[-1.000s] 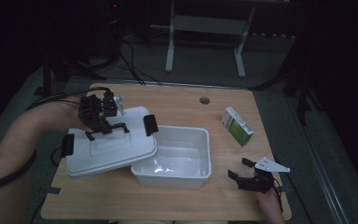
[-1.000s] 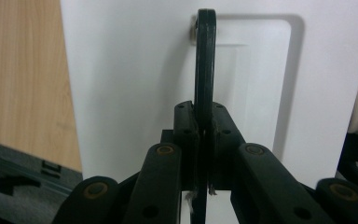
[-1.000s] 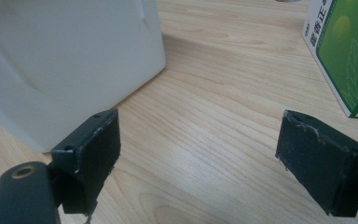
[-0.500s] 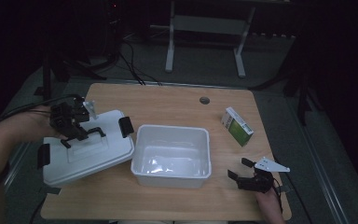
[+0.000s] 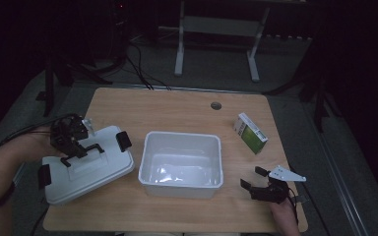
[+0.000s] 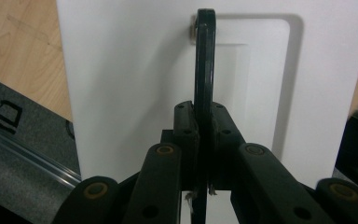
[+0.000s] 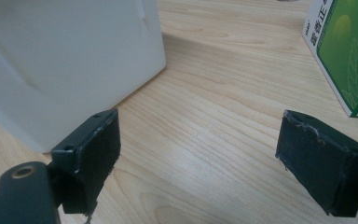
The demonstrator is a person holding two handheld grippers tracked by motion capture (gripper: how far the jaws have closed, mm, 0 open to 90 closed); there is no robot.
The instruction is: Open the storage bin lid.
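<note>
Tabletop (image 5: 177,105): the pale wooden tabletop takes up the middle of the high view, and everything you work with lies on it.
Tub (image 5: 181,164): the open white tub sits at the centre of the frame, lidless; you can see its bare glossy bottom, with nothing inside.
Lid (image 5: 86,164): the white lid lies at the lower left, left of the tub and just apart from it, tilted, with its lower left corner hanging past the tabletop edge; black clips show at two of its ends.
Carton (image 5: 250,132): a small green and white carton stands to the right of the tub, well apart from it.
Your left gripper (image 5: 71,140): at the left of the frame, over the lid; its fingers (image 6: 186,123) are pressed together on the lid's black handle (image 6: 204,65), pinching it.
Your right gripper (image 5: 257,183): at the lower right, low over the wood; its fingers (image 7: 93,158) are spread wide and hold nothing, with the tub wall to one side and the carton to the other.
</note>
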